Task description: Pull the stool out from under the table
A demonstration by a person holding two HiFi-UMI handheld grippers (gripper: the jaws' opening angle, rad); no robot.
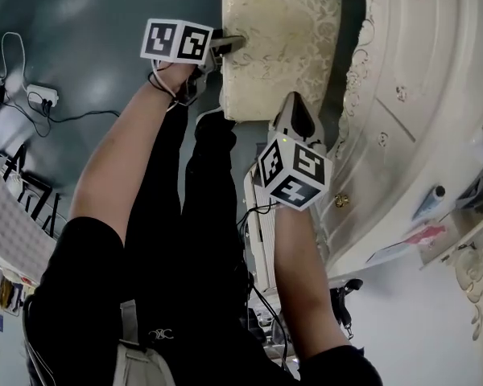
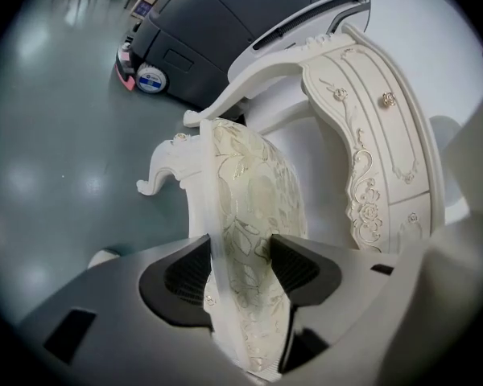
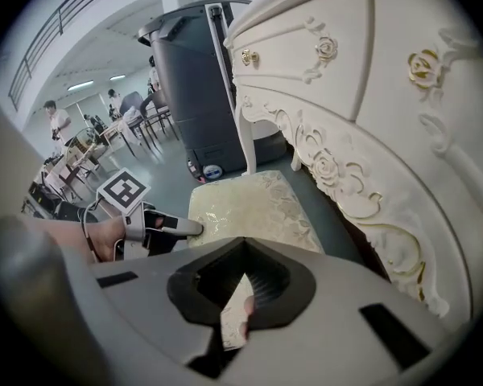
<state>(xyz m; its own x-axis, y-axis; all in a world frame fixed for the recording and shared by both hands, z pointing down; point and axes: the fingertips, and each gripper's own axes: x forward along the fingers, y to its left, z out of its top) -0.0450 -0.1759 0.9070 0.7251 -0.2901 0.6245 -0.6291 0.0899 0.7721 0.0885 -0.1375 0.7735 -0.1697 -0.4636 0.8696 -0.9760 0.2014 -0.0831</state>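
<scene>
The stool (image 1: 278,47) has a cream patterned cushion and white carved legs, and stands on the grey floor close beside the ornate white table (image 1: 419,135). My left gripper (image 1: 225,47) is shut on the seat's left edge. In the left gripper view the cushion edge (image 2: 249,191) runs between the two pads (image 2: 185,276), which press on it. My right gripper (image 1: 294,119) is shut on the seat's near edge. In the right gripper view a sliver of cushion shows in the closed jaws of the right gripper (image 3: 241,284), with the seat top (image 3: 249,203) beyond.
The table's carved front and drawers (image 3: 370,135) rise just right of the stool. A dark grey machine (image 3: 193,87) stands behind it. A power strip with cables (image 1: 40,96) lies on the floor at left. The person's black-clad legs (image 1: 185,215) are below the stool.
</scene>
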